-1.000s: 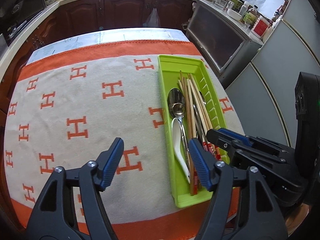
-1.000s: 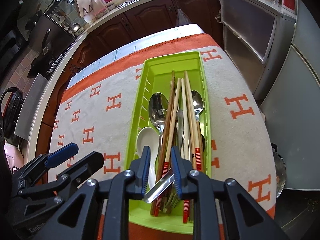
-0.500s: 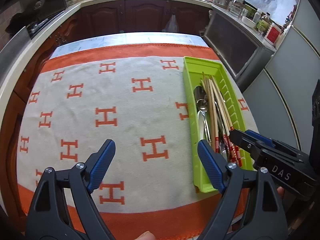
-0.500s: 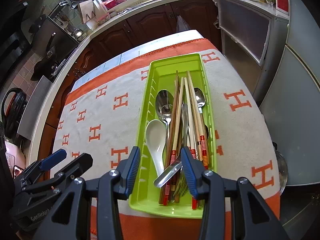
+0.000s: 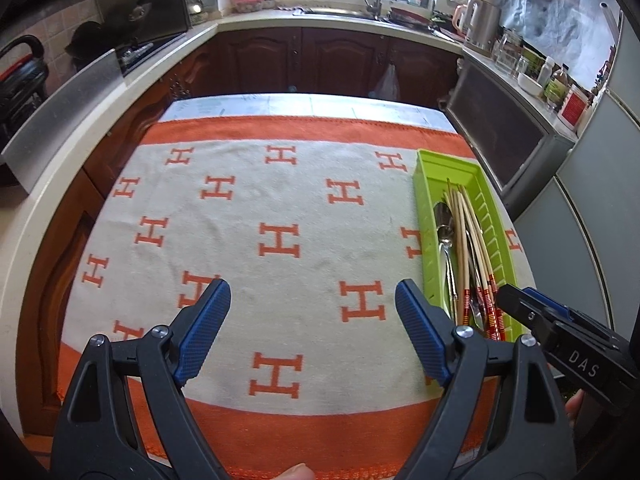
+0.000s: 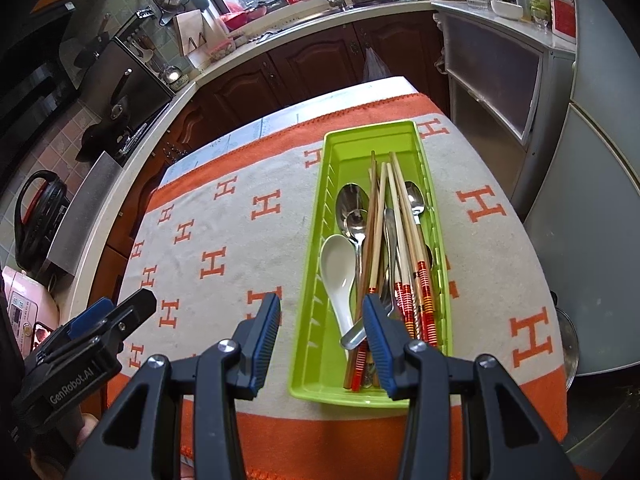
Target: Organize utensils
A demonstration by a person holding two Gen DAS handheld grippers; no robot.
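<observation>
Green plastic tray [image 6: 416, 136] lies ahead of the right gripper [image 6: 322, 336], which has let go of the metal handle [image 6: 354, 336] and pulled back wide open and empty, like the spread left gripper [image 5: 312, 328], suggesting every utensil is tidied away.

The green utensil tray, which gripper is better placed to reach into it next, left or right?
Right, probably. The right gripper is open and hangs right at the near end of the green tray, by the white spoon. The left gripper is open over bare towel, off to the tray's side.
</observation>
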